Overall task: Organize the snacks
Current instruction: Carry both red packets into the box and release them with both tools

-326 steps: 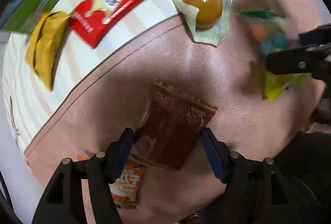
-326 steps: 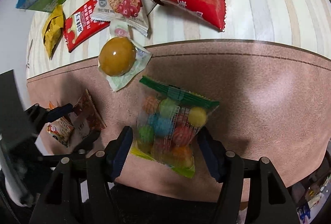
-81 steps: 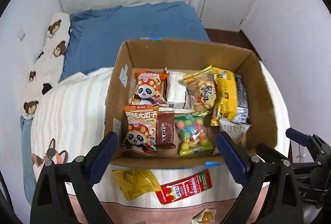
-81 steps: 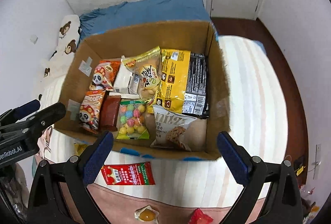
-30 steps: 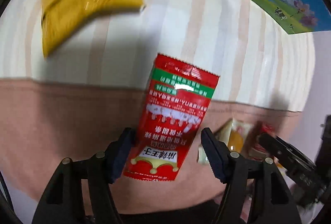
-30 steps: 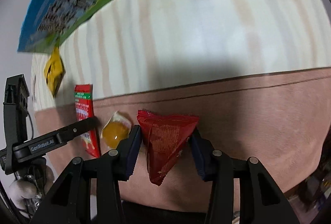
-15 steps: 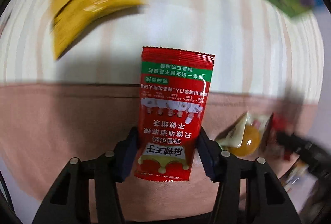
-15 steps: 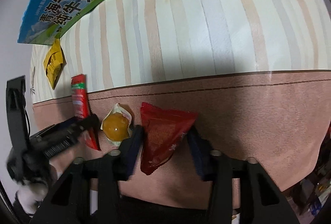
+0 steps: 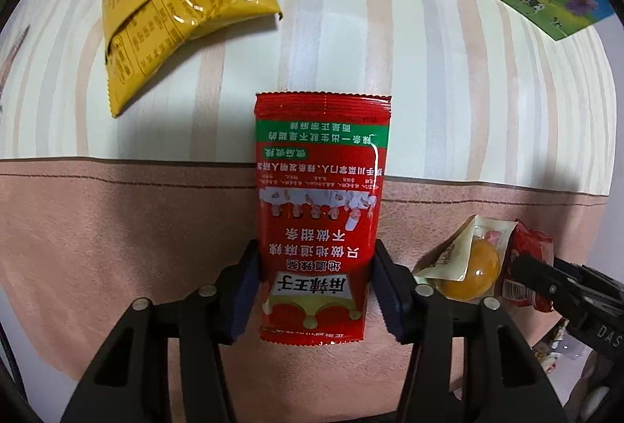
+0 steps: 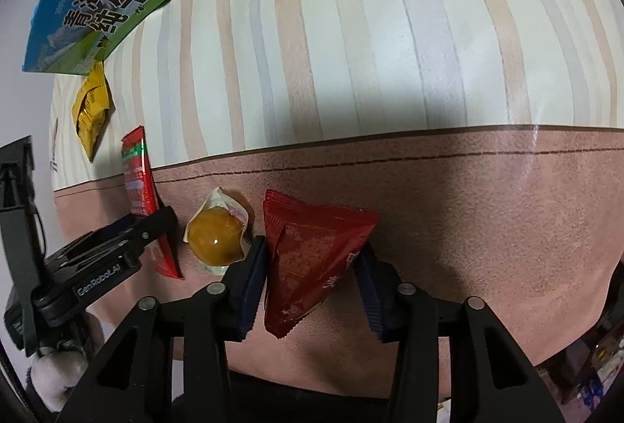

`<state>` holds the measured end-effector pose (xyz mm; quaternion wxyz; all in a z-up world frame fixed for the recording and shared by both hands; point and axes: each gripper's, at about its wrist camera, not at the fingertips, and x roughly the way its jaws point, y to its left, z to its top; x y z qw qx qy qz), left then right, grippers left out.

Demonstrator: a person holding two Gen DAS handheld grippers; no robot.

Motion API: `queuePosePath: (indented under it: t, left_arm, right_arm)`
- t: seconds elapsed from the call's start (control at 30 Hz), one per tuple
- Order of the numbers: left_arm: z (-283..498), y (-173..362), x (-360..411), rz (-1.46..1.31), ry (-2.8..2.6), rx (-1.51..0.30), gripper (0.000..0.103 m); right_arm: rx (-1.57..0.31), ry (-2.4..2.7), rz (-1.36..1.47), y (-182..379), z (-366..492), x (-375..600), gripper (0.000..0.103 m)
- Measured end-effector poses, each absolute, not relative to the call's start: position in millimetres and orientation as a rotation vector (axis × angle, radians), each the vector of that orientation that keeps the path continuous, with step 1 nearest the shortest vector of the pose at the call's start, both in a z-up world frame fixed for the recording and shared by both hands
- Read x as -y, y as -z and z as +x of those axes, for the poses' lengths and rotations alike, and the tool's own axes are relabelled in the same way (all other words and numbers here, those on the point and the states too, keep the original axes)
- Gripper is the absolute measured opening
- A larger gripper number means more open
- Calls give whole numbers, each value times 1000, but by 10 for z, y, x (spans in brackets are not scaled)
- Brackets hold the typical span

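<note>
The left gripper (image 9: 316,286) pinches the near end of a flat red spicy-strip sachet (image 9: 319,204); the right gripper (image 10: 312,271) clamps a puffy red triangular pouch (image 10: 308,255). Both lie on the near pink cloth (image 10: 468,212). Light, crinkly, slippery film: grip by the edges. A sealed yolk-coloured snack (image 10: 216,231) lies between them.

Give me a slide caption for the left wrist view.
Left gripper closed on a red snack packet lying on the bed cover, with a yellow packet beyond.
</note>
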<state>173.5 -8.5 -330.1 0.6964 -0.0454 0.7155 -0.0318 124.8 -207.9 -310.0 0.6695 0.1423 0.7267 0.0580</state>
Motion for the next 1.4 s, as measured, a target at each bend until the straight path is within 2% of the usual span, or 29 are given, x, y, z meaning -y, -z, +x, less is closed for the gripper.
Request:
queuePosePath:
  t: [0.27,0.5,0.67,0.83,1.07,1.33,1.37,1.4]
  left_arm:
    - [1613,2959,181,-137,126,-1553,45]
    - [1695,2105,305,-212,229,-1425,45]
    - [2192,1351,284,-251,314,-1307,45]
    - [2898,939,-5,-238,333,-1249,45]
    - [3830,1306,-207,-195,276,-1349,45]
    - [4288,2029,-181,-160,241,-1498,46]
    - [4312,2108,-174,-164,247,-1523,49]
    - [4313,2152,-182,-168,231,-1542,51]
  right_arm:
    - [-1566,-161,305,2849,1177,1992,42]
    - [-1428,-267,349,2104,1332,1951,42]
    - [-1294,-339,370,1404,1697,1950,42]
    - [-1199,-339,339,958,2328,1896,42]
    - [-1254,-218,204,1083,3304,1975,42]
    - [-1376,-129,162,1505,3597,2089,42]
    - [-1399,-122,167,1560,3591,2096,44]
    - [-1434,-113,169,1654,3614,2099,52]
